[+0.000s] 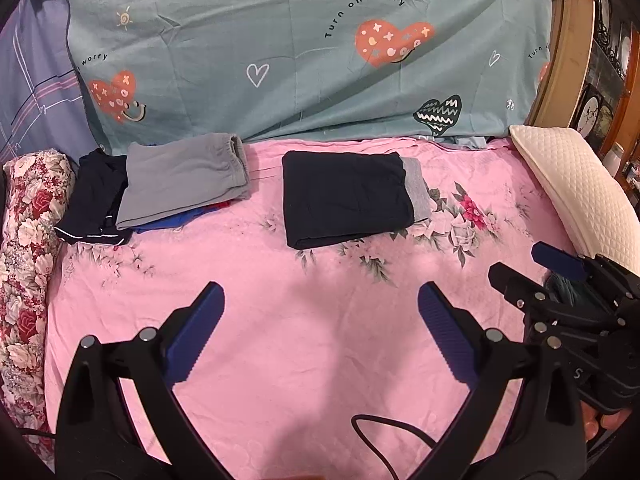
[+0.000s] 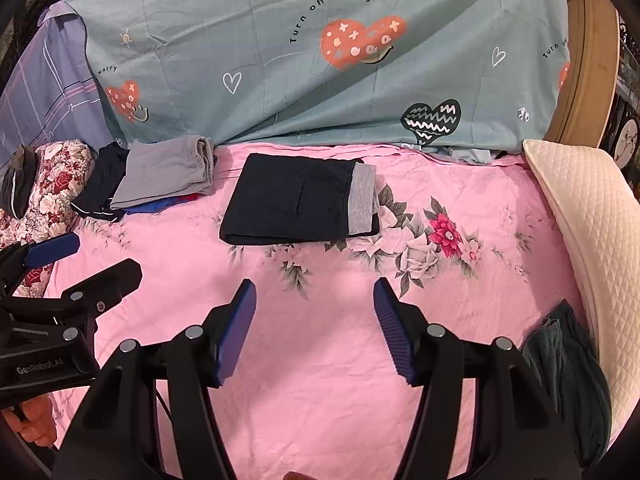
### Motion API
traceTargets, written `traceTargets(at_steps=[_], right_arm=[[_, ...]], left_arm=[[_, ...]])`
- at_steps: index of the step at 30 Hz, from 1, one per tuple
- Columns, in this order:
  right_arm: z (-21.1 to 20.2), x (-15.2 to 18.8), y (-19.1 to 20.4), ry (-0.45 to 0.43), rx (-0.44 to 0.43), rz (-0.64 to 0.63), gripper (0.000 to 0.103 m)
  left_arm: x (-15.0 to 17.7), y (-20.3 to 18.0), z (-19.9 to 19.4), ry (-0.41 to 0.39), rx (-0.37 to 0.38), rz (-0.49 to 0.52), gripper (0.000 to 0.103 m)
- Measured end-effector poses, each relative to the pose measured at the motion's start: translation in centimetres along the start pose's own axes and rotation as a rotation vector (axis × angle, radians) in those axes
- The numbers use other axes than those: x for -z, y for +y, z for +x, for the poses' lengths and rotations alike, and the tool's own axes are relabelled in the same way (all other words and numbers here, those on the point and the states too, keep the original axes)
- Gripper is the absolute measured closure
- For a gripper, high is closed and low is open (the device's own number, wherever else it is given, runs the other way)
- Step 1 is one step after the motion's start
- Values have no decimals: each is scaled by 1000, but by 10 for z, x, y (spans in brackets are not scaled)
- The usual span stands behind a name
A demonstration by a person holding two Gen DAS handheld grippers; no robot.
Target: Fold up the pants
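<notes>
Folded dark navy pants [image 1: 346, 196] with a grey waistband lie flat on the pink floral bedsheet [image 1: 280, 340], also in the right wrist view [image 2: 292, 204]. My left gripper [image 1: 320, 296] is open and empty, hovering over the sheet in front of the pants; it also shows at the left of the right wrist view [image 2: 104, 256]. My right gripper [image 2: 314, 292] is open and empty, also short of the pants; it shows at the right of the left wrist view [image 1: 516, 262].
A pile with folded grey pants [image 1: 184, 176] on dark and blue garments lies at the back left. A dark teal garment [image 2: 564, 364] lies by the white quilted pillow [image 2: 592, 216] on the right. A floral bolster [image 1: 28, 248] lines the left edge. A teal heart-print sheet [image 1: 280, 48] hangs behind.
</notes>
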State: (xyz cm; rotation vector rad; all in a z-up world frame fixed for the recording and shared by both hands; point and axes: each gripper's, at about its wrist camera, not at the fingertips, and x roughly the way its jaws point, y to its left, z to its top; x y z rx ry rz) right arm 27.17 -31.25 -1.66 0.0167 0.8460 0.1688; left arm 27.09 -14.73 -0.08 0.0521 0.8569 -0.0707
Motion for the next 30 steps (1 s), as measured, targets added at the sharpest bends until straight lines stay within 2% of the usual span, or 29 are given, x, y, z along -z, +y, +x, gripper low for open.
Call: traceTargets(at_steps=[30], right_arm=[[-4,1,-8,0,17,15,42]], left_arm=[[-1,-6,3,13,32,11,4]])
